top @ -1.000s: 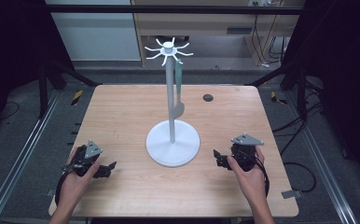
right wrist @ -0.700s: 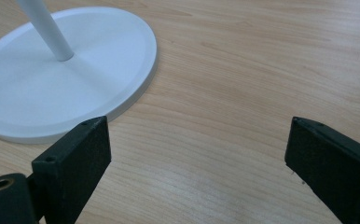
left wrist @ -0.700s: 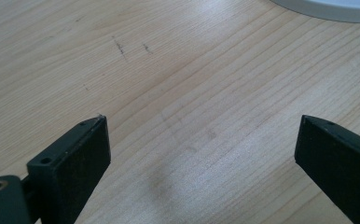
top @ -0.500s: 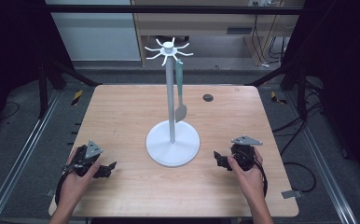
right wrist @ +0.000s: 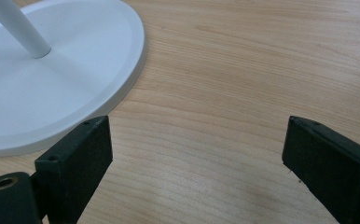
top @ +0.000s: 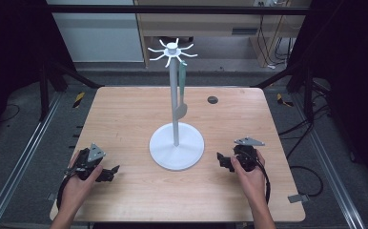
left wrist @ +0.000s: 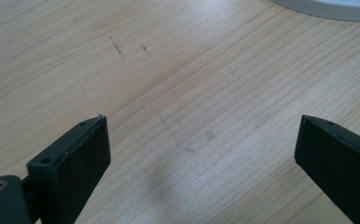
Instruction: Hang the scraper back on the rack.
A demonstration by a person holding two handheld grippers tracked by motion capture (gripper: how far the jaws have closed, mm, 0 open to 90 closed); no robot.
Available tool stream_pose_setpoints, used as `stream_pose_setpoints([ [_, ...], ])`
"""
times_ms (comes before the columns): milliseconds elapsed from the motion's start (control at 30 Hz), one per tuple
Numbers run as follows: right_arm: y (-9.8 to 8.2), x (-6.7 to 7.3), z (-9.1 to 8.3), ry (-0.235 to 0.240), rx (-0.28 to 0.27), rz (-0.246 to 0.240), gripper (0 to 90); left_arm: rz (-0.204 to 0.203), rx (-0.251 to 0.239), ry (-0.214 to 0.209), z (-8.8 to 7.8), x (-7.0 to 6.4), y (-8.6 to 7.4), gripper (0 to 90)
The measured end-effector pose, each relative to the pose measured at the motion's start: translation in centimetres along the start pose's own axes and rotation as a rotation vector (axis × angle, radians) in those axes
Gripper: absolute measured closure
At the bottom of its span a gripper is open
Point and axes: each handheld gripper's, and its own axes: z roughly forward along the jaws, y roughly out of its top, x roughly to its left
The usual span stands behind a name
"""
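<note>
Both grippers, left point(top: 109, 172) and right point(top: 221, 160), rest open-jawed on the bench point(top: 125, 114); the spatula point(top: 182, 90) hanging from the stand point(top: 176, 145) looks light, best gripped mid-handle.

The light wooden table point(top: 125, 119) shows pale, fine straight grain with a few faint dark scuffs. At its centre stands a plain white round-based metal stand point(top: 176, 143) with white prongs on top. A muted green flat utensil point(top: 182, 90) hangs at the stand's 1 o'clock. A small dark round disc point(top: 212, 99) lies at the table's 1 o'clock.
</note>
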Motion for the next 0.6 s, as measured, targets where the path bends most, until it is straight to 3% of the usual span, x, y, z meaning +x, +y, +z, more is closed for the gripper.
stream_pose_setpoints([
  [200,-0.5,-0.2,0.4,0.0,-0.002,0.005,10.0,0.002,0.0,-0.002,0.1,0.0,0.1,3.1],
  [433,-1.1,0.2,0.6,-0.012,0.009,-0.022,11.2,-0.008,-0.003,-0.004,0.2,0.1,0.2,3.0],
  [600,-1.1,0.2,0.2,-0.016,-0.025,-0.022,11.1,-0.003,0.006,-0.007,0.4,0.1,0.3,3.0],
])
